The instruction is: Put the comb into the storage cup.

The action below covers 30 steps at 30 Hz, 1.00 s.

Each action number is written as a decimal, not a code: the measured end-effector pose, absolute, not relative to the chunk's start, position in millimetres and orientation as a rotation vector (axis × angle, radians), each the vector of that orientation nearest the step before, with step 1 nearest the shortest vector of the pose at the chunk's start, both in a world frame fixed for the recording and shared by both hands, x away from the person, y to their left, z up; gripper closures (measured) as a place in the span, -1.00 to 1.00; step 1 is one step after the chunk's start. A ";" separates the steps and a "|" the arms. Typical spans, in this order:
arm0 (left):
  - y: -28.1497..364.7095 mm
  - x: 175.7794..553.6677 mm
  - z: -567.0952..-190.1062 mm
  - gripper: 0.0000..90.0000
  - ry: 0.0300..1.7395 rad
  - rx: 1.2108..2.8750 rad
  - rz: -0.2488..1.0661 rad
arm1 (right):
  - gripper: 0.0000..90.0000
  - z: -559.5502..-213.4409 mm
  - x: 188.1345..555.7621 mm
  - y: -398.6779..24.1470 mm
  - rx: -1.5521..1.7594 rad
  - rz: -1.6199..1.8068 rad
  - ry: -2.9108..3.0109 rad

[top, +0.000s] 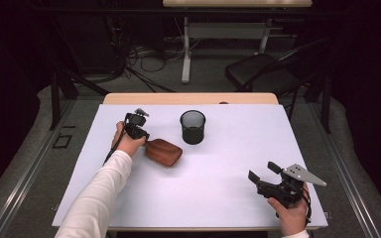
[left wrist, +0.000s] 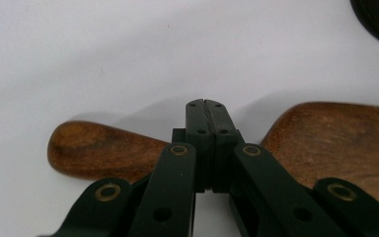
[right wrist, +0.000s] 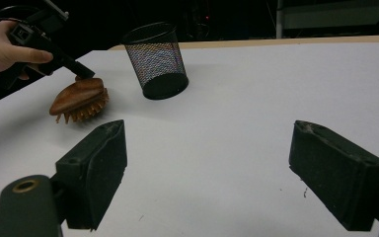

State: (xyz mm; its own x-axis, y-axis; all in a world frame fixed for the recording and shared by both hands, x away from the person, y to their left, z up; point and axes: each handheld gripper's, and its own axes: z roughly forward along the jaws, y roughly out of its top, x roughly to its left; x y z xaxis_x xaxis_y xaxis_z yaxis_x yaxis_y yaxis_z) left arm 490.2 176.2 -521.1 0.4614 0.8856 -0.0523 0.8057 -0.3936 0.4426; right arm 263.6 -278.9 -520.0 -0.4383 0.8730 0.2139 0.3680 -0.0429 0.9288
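A brown wooden brush (top: 163, 152) lies bristles down on the white table (top: 218, 188), left of the middle. My left gripper (top: 146, 139) points down at the brush's handle end. In the left gripper view its jaws are shut pad to pad (left wrist: 206, 106) right over the narrow neck of the brush (left wrist: 335, 138), and I see nothing between the pads. From the right gripper view the left gripper (right wrist: 86, 75) has its tip on the top of the brush (right wrist: 79, 96). My right gripper (top: 262, 170) rests near the table's front right, open and empty (right wrist: 207, 138).
A black mesh cup (top: 192, 127) stands upright just right of the brush, toward the back of the table (right wrist: 155, 59). A black chair (top: 263, 69) and desk legs stand beyond the far edge.
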 end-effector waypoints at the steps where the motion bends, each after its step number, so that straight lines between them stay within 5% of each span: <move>1: 177.0 489.1 -521.1 1.00 1.414 2.317 0.267 | -0.68 -520.1 263.6 -279.0 1.309 1.492 1.790; 30: 197.4 450.6 -527.9 1.00 1.335 2.330 0.228 | -0.68 -520.2 263.4 -278.0 1.311 1.486 1.797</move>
State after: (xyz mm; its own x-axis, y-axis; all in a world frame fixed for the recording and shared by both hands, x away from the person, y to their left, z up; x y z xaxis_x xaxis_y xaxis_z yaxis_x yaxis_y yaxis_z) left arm 450.6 197.4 -527.9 0.5195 0.8512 -0.0748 0.7782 -0.4352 0.4528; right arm 263.4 -278.0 -520.2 -0.4381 0.8733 0.2132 0.3735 -0.0389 0.9268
